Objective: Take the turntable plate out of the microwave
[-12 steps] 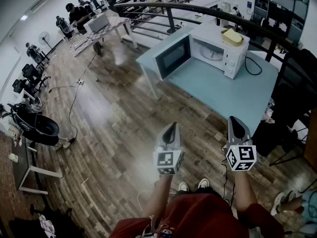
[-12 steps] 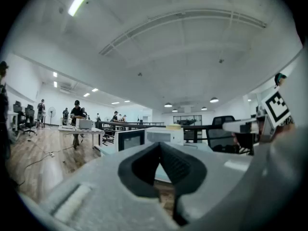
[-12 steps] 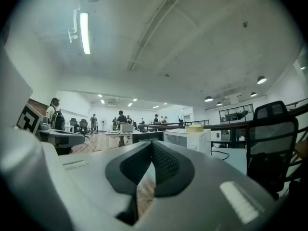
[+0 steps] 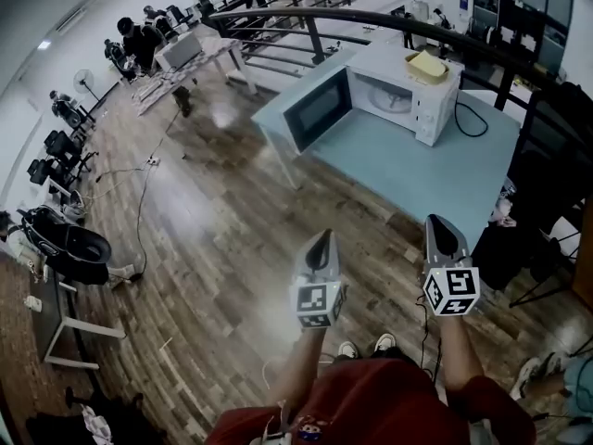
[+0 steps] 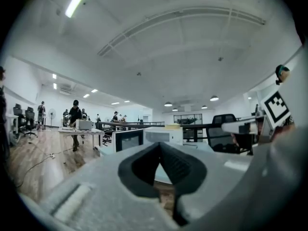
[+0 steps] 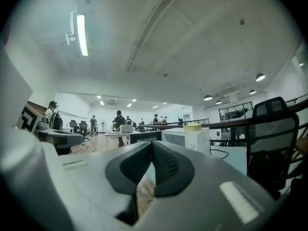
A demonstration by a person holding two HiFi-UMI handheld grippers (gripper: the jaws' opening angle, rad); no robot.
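Head view: the microwave (image 4: 424,100) stands on the counter (image 4: 408,170) with its door (image 4: 320,109) open. What looks like the turntable plate (image 4: 396,100) lies inside, and the left gripper (image 4: 321,236) and right gripper (image 4: 443,223) hang well short of the microwave. Left gripper view: fingers closed, empty. Right gripper view: the same. Best to step up square to the microwave, spread the fingers before reaching in, then lift the plate's near rim level.

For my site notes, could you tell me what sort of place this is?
Probably an open-plan office or lab: people work at a long table, black swivel chairs stand by the wall, and a white microwave sits open on a pale blue table.
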